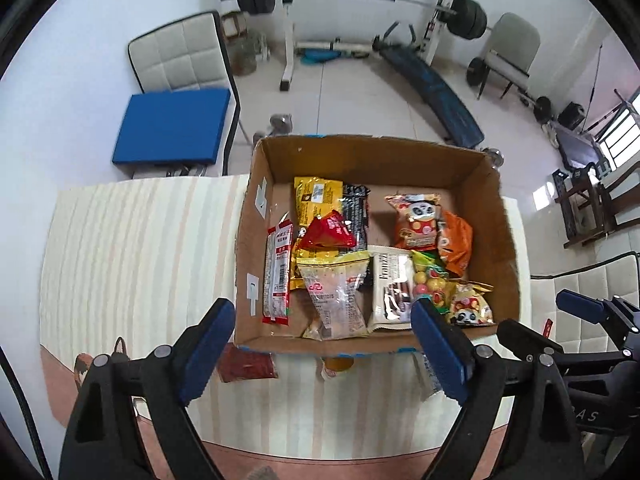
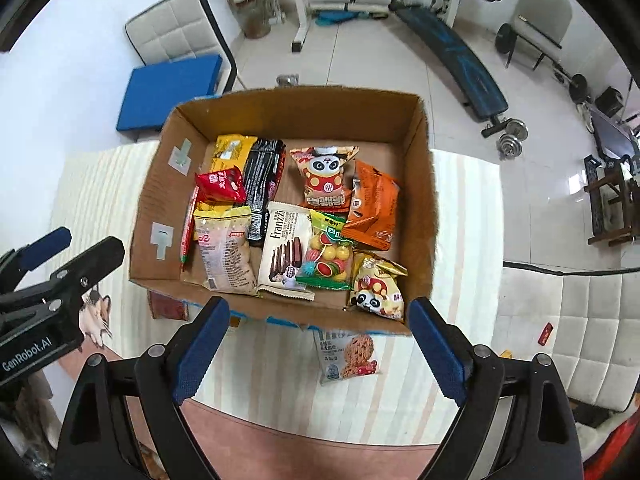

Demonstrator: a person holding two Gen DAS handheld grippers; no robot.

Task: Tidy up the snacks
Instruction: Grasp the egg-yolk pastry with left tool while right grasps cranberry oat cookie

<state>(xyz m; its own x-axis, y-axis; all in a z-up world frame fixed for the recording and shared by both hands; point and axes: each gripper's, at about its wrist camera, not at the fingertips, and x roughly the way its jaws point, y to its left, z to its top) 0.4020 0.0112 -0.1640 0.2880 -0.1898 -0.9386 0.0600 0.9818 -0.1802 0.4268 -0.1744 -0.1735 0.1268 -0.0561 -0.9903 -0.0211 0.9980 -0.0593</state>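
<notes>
A: What do the snacks look like?

B: Small bright packets lying flat and overlapping in an open cardboard box (image 2: 280, 120) on a striped tablecloth (image 2: 460, 208). There is a white Franzzi biscuit pack (image 2: 282, 252), a clear bag of fruit-shaped sweets (image 2: 328, 256), two panda packs (image 2: 326, 176), an orange packet (image 2: 372, 212), a red pouch (image 2: 220, 186) and a black wrapper (image 2: 262, 188).

A: Anything hard to see?

B: A cookie packet (image 2: 350, 356) lies on the cloth just outside the box's near wall, its top edge hidden by the box. In the left wrist view a dark red packet (image 1: 246, 364) beside it is partly hidden too.

A: And the grippers?

B: The left gripper (image 1: 324, 344) and the right gripper (image 2: 316, 344) both hang above the box's near edge, jaws spread wide, nothing between them.
</notes>
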